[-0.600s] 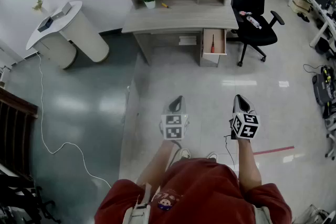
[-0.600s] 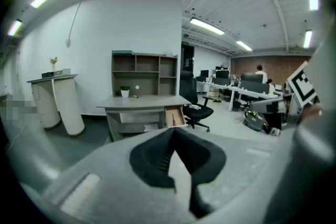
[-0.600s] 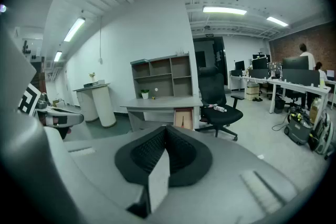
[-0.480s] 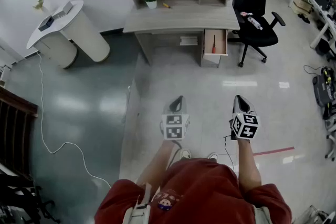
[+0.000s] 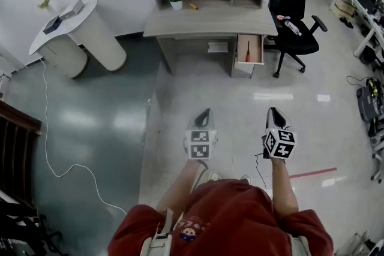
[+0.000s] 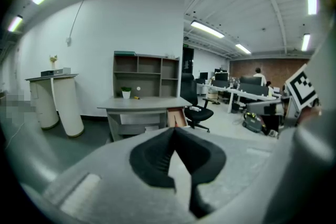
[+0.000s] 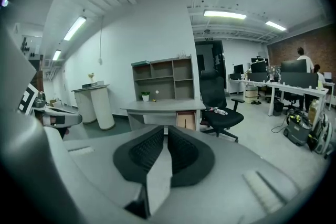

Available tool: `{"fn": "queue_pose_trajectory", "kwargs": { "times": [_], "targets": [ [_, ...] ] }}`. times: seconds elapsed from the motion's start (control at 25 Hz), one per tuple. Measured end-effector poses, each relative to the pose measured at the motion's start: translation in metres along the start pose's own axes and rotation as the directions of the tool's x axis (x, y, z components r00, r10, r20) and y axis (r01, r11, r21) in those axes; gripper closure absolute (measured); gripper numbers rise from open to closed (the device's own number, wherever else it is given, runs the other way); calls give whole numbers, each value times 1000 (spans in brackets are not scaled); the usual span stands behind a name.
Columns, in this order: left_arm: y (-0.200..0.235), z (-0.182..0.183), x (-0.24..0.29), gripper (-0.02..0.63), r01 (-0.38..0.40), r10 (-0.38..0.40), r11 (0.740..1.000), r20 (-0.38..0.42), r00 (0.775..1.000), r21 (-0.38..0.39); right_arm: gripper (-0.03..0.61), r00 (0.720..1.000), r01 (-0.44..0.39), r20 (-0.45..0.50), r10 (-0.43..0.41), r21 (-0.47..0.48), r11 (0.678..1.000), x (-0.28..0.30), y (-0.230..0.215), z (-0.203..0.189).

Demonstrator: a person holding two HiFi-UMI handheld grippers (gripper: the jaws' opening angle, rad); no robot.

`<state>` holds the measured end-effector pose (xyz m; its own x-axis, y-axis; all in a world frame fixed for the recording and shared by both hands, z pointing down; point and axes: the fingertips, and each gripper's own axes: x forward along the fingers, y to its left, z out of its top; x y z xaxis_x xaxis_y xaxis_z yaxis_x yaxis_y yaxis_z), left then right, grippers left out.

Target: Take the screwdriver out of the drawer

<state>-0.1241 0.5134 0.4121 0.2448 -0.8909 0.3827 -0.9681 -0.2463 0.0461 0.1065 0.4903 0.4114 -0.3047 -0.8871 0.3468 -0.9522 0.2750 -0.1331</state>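
- The left claw (image 5: 203, 113) is closed and empty, its black pads meeting at the tips. In the head view it is held above the glossy floor (image 5: 240, 99) and points toward 12 o'clock.
- The right claw (image 5: 273, 111) is also closed, with only a thin slit between its ribbed pads and nothing in it. It sits at the left claw's 3 o'clock, apart from it.
- The red-handled screwdriver (image 5: 247, 54) lies lengthwise inside the open drawer (image 5: 255, 48). It is well apart from both claws, at 1 o'clock from the left claw and 11 o'clock from the right claw.
- The drawer is pulled out beneath the right end of the grey tabletop (image 5: 210, 21).
- A potted plant (image 5: 176, 0) stands at the back of the tabletop, at 10 o'clock from the drawer.
- A black office chair (image 5: 291, 6) stands at the drawer's 2 o'clock, with a bottle (image 5: 291, 26) on its seat.
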Motion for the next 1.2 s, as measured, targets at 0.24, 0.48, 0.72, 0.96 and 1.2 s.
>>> {"fn": "queue_pose_trajectory", "kwargs": {
  "times": [0.24,0.48,0.72,0.96,1.2],
  "targets": [
    [25,-6,-6,614,22,-22,1000,0,1000,2,428,1000,16,19,-17,21,1000,8,27,-5],
    [45,-12,-8,614,42,-42,999,-11,999,3,367,999,39,16,-40,21,999,14,48,-9],
    [48,-17,0,614,56,-56,998,-13,998,-4,354,999,50,11,-50,15,999,21,50,-14],
    [47,-16,26,614,69,-69,998,-20,997,-1,354,998,62,7,-62,25,998,41,37,-13],
    [44,-2,69,614,75,-74,997,-27,997,18,353,997,75,23,-77,50,996,72,10,-2]
  ]
}}
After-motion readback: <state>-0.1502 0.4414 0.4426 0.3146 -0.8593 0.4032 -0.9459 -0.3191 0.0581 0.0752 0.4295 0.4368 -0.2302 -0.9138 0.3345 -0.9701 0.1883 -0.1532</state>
